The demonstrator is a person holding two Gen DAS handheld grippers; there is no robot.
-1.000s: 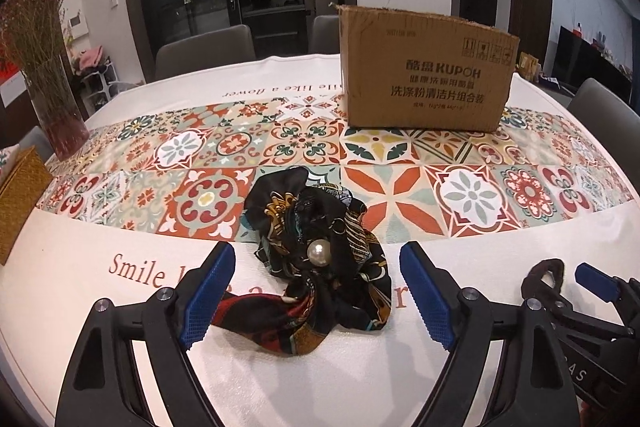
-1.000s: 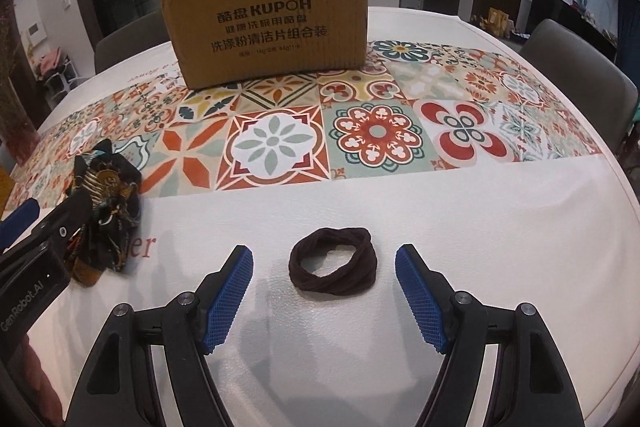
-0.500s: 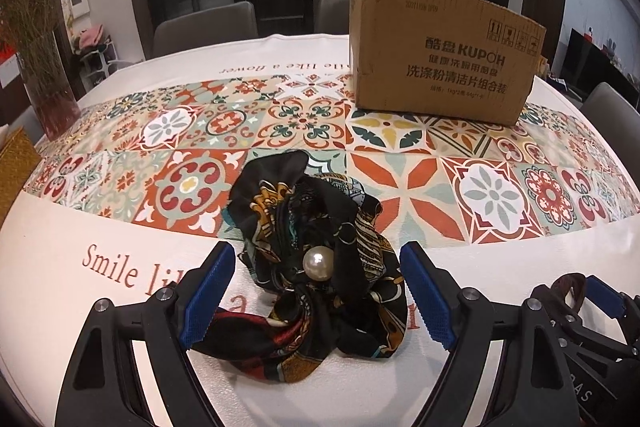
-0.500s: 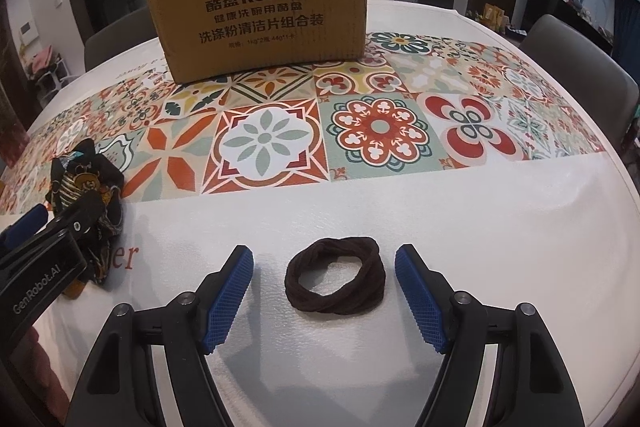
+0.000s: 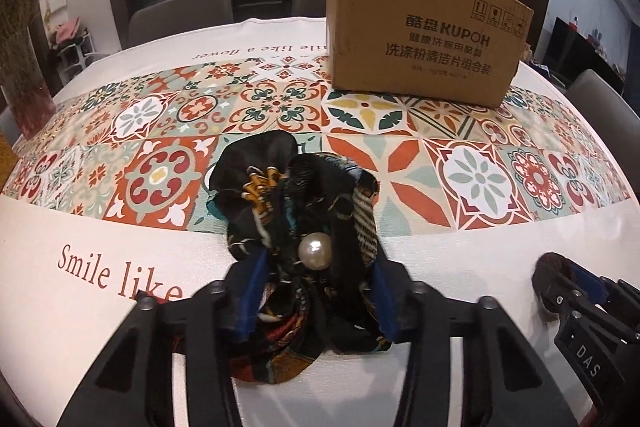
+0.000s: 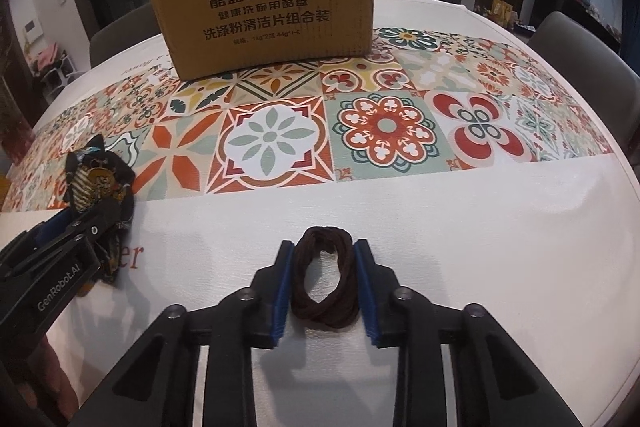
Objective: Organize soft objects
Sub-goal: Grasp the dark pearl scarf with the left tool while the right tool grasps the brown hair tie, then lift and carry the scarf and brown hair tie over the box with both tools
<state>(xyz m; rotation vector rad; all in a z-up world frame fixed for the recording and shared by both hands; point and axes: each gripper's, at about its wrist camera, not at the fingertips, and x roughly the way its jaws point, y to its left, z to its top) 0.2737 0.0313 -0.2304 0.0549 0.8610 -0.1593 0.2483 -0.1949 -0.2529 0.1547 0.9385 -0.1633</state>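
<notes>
Both jaws have just closed, the left gripper (image 5: 316,291) pinching the dark patterned pearl-centred scrunchie (image 5: 296,211), the right gripper (image 6: 323,287) the brown twisted hair tie (image 6: 324,283); next, lift both toward the cardboard box (image 6: 264,23) at upper frame.

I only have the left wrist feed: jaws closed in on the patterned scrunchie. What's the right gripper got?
Observer: The right gripper has just been closing and is clamped on a dark brown hair tie, squeezed into a narrow oval.
Operator: Lifted yet?
Observer: No sign of it; the tie looks to be lying on the white tablecloth.
Operator: Path to the box?
Observer: The cardboard box stands straight ahead of that gripper across the tiled band, nothing between.
</notes>
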